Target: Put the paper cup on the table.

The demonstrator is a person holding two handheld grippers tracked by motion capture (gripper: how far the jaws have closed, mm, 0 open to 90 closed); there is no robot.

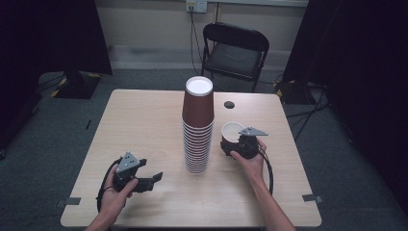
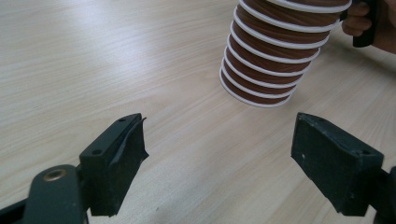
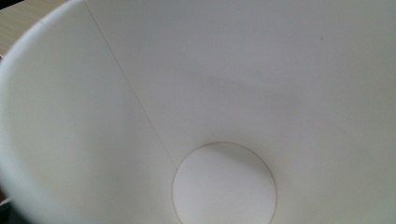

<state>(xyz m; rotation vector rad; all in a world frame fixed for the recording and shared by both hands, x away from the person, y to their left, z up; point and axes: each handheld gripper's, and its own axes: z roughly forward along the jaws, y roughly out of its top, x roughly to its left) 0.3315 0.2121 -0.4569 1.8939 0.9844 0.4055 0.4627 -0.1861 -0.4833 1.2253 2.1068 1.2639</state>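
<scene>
Right tongs (image 1: 239,143) at tilted cup (image 1: 231,132); its white inside (image 3: 224,93) close up.

No legible text, label, brand, number or sign appears on any surface in the three views.

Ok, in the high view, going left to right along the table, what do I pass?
Left tool, jaws apart with nothing between them → tall stack of upside-down brown paper cups → single paper cup tipped on its side at the right tool.
</scene>
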